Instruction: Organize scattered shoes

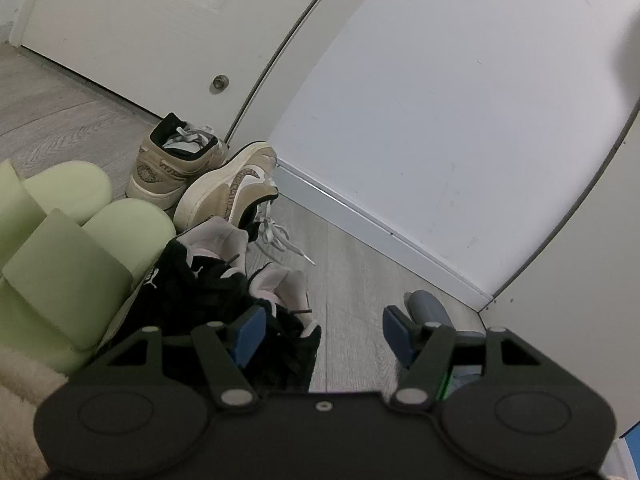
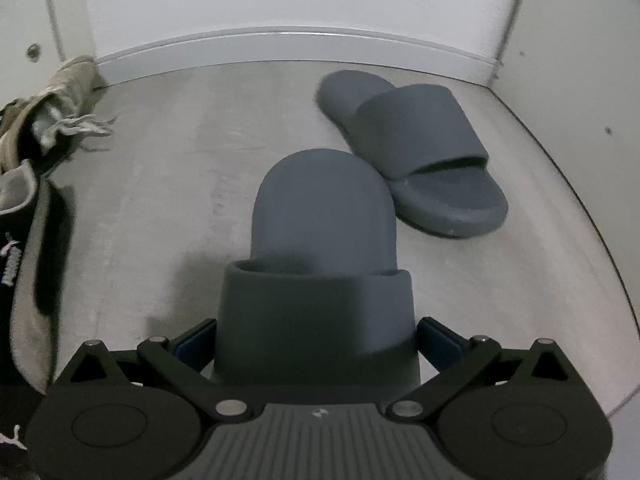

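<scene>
The slide [image 2: 320,240] in the right gripper [image 2: 318,344] is dark grey-blue, smooth and thick, with a round toe and one wide band across the top. Its toe points away from the camera, toward the baseboard [image 2: 280,46], and its toe end is close to the floor [image 2: 160,200]. The two blue pads [image 2: 440,340] press on the sides of the band, so the gripper is closed on the slide. The gripper points forward and a little down.

A second slide [image 2: 416,152] of the same colour lies flat on the floor, nearer the baseboard than the first. It is turned sideways, and its side is just beside the held toe. I cannot tell if they touch.

In the left view, the left gripper [image 1: 324,332] hangs low over the floor with its fingers [image 1: 250,334] wide apart and nothing between them. It points toward the baseboard too. A black shoe [image 1: 208,280] with pink and white inside lies under its left finger. A bit of grey-blue slide shows behind its right finger.

Two tan sneakers sit close to the baseboard end by the door [image 1: 140,28]. One sneaker [image 1: 172,160] stands up. The other sneaker [image 1: 232,188] is tipped on its side, with grey laces trailing on the floor. Two pale green slides [image 1: 80,240] lie farther from the baseboard, beside the black shoe
</scene>
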{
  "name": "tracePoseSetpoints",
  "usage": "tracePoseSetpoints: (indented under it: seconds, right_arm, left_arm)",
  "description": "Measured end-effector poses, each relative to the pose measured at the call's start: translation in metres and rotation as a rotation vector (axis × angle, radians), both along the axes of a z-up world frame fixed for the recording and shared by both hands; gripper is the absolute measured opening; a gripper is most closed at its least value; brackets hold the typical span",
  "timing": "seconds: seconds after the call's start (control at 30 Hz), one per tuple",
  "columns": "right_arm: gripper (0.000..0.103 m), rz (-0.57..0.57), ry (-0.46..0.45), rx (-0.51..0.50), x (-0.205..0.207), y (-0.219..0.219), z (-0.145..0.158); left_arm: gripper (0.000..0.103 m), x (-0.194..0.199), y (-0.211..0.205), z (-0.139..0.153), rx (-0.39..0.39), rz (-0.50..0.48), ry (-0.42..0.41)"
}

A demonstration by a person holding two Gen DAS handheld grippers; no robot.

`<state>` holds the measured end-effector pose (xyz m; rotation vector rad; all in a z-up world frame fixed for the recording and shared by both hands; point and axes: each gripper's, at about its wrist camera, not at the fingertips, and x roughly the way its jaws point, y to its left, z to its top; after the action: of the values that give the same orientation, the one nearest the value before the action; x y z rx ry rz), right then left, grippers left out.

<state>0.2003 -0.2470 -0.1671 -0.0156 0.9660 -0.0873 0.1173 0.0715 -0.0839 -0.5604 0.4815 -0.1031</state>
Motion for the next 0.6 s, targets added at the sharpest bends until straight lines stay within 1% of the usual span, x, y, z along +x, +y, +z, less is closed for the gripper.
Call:
tracePoseSetpoints:
  seconds: [0.1, 0.13, 0.17, 0.23, 0.3, 0.4, 0.47, 0.57, 0.6]
  right_arm:
    - [0.102, -0.021, 0.018, -0.008, -0.001, -0.007, 0.003]
    - [0.103, -0.024, 0.0, -0.003, -0.003, -0.008, 0.008]
    - [0.103, -0.022, -0.031, 0.022, -0.006, -0.01, 0.015]
    - [0.103, -0.014, -0.128, 0.12, -0.014, -0.02, 0.037]
    - [0.103, -0.027, -0.245, 0.211, -0.016, -0.038, 0.061]
    - [0.103, -0.065, -0.342, 0.18, 0.001, -0.063, 0.076]
    - [0.103, -0.033, -0.369, 0.054, 0.025, -0.072, 0.072]
    - [0.103, 0.055, -0.329, -0.026, 0.063, -0.085, 0.056]
    - [0.103, 0.071, -0.31, -0.013, 0.074, -0.089, 0.051]
  left_arm:
    - [0.066, -0.001, 0.001, 0.0, -0.005, 0.002, -0.003]
    - [0.066, -0.001, 0.001, 0.0, -0.006, 0.002, -0.002]
    - [0.066, -0.001, 0.001, 0.0, -0.006, 0.002, -0.001]
    - [0.066, -0.001, 0.001, 0.0, -0.005, 0.0, -0.001]
    - [0.066, 0.0, -0.001, 0.0, 0.002, -0.004, -0.001]
    - [0.066, 0.002, -0.002, 0.0, 0.008, -0.007, 0.006]
    - [0.066, 0.003, -0.003, 0.0, 0.01, -0.009, 0.01]
    - [0.066, 0.005, -0.004, -0.001, 0.015, -0.013, 0.019]
    - [0.066, 0.006, -0.005, -0.002, 0.017, -0.013, 0.025]
